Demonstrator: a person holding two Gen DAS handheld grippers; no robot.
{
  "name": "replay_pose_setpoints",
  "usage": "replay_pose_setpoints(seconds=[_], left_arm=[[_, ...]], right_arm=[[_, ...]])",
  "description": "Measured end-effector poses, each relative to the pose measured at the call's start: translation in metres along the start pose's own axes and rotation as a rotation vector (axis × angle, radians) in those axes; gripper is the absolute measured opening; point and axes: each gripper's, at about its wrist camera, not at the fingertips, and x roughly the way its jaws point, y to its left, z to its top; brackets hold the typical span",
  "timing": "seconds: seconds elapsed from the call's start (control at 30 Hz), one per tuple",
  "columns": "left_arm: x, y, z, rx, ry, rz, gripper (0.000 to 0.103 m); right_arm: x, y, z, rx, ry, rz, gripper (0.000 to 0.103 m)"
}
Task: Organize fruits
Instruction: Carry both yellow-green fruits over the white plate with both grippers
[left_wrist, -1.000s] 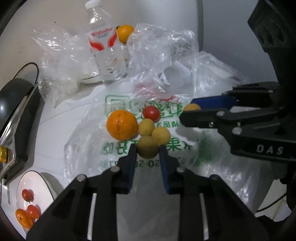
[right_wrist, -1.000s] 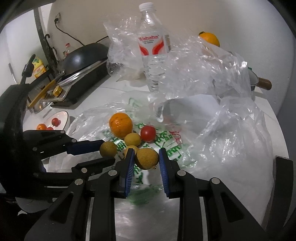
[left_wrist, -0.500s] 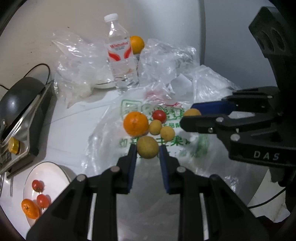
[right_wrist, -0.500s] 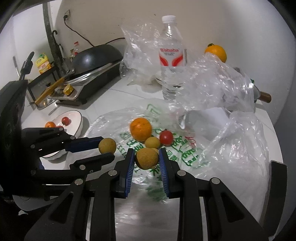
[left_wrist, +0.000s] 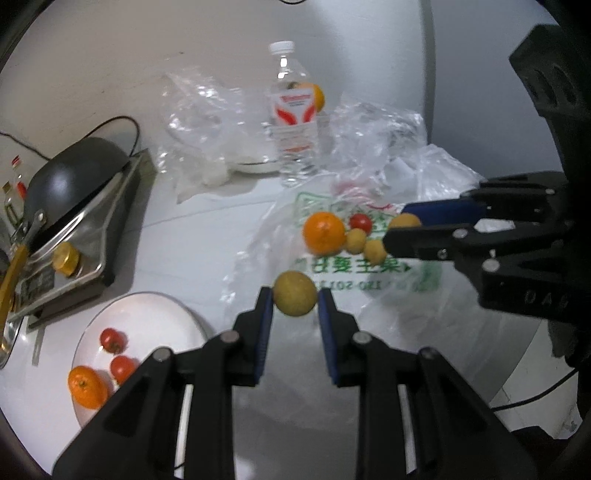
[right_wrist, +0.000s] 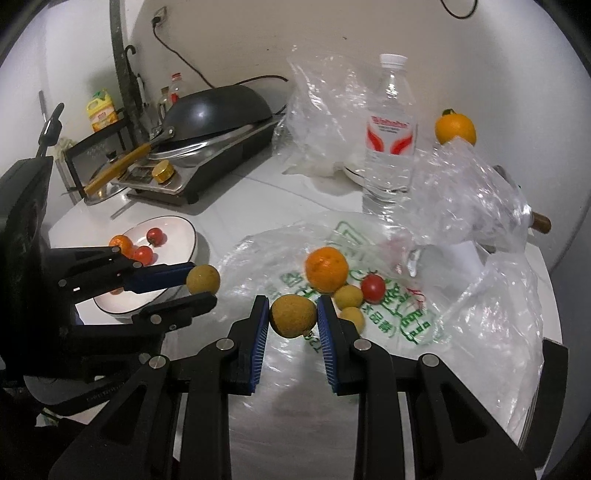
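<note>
Two claws: each clamps one yellow-brown fruit
Left claw (left_wrist: 294, 303): grips left fruit (left_wrist: 294, 293), above bag's edge, near white plate (left_wrist: 155, 310)
Right claw (right_wrist: 293, 317): grips right fruit (right_wrist: 293, 315), over printed plastic bag (right_wrist: 406, 325)
Desk (left_wrist: 192, 236): orange (left_wrist: 324, 233), tomato (left_wrist: 360, 222) on bag

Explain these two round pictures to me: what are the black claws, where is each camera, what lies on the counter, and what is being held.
No robot here: a person carries a two-finger gripper in each hand, with a fisheye camera looking along its fingers.

Left camera: the left gripper is shut on a yellow-brown fruit. The right gripper shows at the side.

Right camera: the right gripper is shut on a similar fruit.

On the counter a printed plastic bag bears an orange, a cherry tomato and two small yellow fruits. A white plate holds an orange and tomatoes. Behind stand a water bottle and a wok.
</note>
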Motion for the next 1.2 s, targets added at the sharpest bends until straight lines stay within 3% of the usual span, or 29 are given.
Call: replay_pose_setpoints(seconds=[0.1,0.13,0.67,1.2], left_arm=[[-0.004,0.014,-0.007,-0.021,-0.001,0.014,0.025],[-0.005,0.017,-0.009,-0.022,-0.033,0.012,0.025],[-0.004,0.083,-0.031,-0.108,-0.014,0.098,0.025],[0.036,0.123,-0.036,-0.12,0.056,0.167,0.025]], right_arm=[[0.001,0.01,0.003,-0.016,-0.003,0.003,0.029],[0.001,0.013,0.004,-0.022,-0.005,0.005,0.029],[0.04,0.061,0.023,-0.086,0.037,0.069,0.029],[0.083,0.071,0.036,-0.088,0.08,0.113,0.029]])
